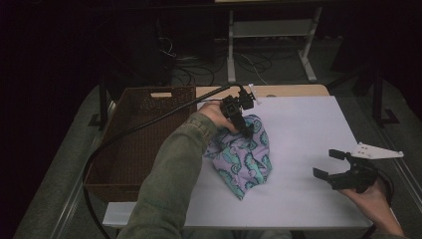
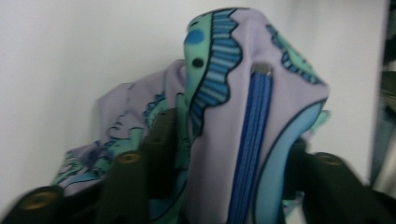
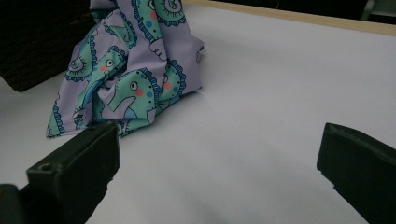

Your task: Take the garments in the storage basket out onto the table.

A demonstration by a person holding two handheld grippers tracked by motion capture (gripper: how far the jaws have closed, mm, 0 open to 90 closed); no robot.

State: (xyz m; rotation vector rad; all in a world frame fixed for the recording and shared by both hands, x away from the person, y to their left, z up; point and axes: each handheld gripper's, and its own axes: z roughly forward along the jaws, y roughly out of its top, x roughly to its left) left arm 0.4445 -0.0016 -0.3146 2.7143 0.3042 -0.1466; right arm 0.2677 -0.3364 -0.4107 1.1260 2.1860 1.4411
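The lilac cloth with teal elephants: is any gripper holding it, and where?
It cannot be told: the lilac elephant-print cloth lies between the left gripper's half-open jaws; the right gripper holds nothing.

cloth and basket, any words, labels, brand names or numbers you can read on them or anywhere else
No readable text anywhere.
The cloth bears only a printed pattern of teal cartoon animals with blue trim on lilac; no letters or tag.
The brown woven basket has a pale patch on its far rim, with nothing legible on it.
The white table top bears no marks.
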